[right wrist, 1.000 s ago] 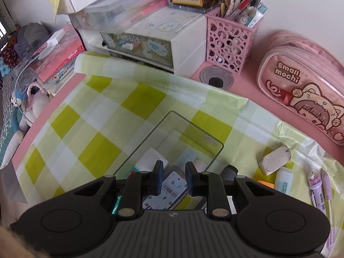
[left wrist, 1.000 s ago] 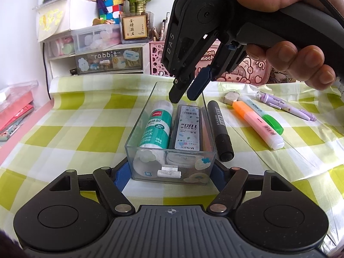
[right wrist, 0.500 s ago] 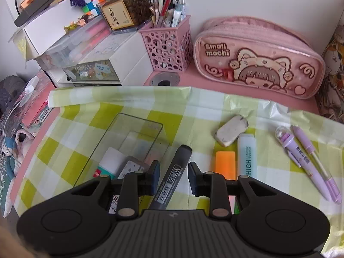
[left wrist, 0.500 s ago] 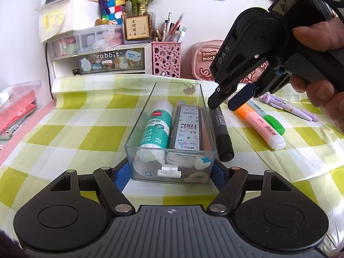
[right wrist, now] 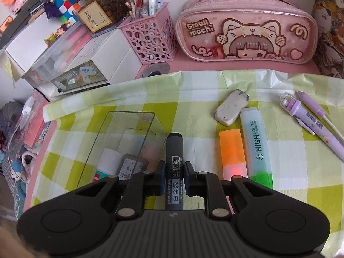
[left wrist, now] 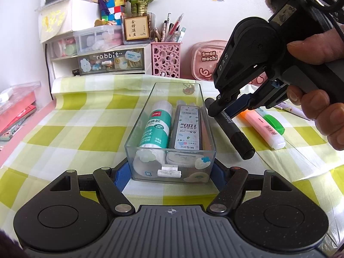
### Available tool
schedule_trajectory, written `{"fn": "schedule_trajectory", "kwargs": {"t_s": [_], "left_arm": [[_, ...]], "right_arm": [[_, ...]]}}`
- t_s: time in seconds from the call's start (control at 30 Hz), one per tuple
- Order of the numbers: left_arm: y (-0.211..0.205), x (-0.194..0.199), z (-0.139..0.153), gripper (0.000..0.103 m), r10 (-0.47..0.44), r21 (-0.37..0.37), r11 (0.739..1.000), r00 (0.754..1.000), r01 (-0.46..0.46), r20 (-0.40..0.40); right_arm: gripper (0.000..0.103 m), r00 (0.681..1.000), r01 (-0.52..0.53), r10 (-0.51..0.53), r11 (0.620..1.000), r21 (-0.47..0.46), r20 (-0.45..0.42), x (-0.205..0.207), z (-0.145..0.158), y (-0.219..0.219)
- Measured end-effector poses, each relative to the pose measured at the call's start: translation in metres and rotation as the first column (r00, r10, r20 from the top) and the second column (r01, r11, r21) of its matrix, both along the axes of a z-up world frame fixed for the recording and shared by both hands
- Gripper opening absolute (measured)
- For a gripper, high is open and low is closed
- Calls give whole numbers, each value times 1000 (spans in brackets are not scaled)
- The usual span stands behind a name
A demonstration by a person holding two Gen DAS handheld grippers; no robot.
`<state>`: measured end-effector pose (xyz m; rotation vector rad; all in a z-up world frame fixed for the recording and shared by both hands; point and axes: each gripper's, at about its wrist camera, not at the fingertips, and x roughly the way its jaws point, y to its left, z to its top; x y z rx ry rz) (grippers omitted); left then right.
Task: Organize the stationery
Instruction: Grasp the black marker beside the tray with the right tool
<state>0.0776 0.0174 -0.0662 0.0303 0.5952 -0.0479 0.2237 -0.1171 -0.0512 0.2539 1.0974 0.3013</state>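
Observation:
A clear plastic box stands on the checked cloth and holds a glue stick and a lead case. My left gripper is shut on the box's near end, a pad on each side wall. A black whiteboard marker lies just right of the box; it also shows in the right wrist view. My right gripper is open, its fingers straddling the marker's barrel with small gaps. In the left wrist view the right gripper hangs over the marker's far end.
An orange highlighter, a green highlighter, an eraser and purple pens lie right of the marker. A pink pen holder, a pink pencil case and white drawers line the back.
My right gripper has moved from over the box to the right and down, and its fingers now sit on either side of the marker. The left gripper and box have not moved.

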Motion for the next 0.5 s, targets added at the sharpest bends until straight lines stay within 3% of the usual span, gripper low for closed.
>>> {"fn": "schedule_trajectory", "kwargs": {"t_s": [0.37, 0.5], "left_arm": [[0, 0, 0, 73, -1, 4, 1000, 1000, 1, 1], [1, 0, 0, 73, -3, 7, 1000, 1000, 3, 5]], "right_arm": [[13, 993, 91, -103, 974, 206, 49, -14, 46, 0], [13, 994, 89, -97, 979, 182, 39, -14, 44, 19]]}}
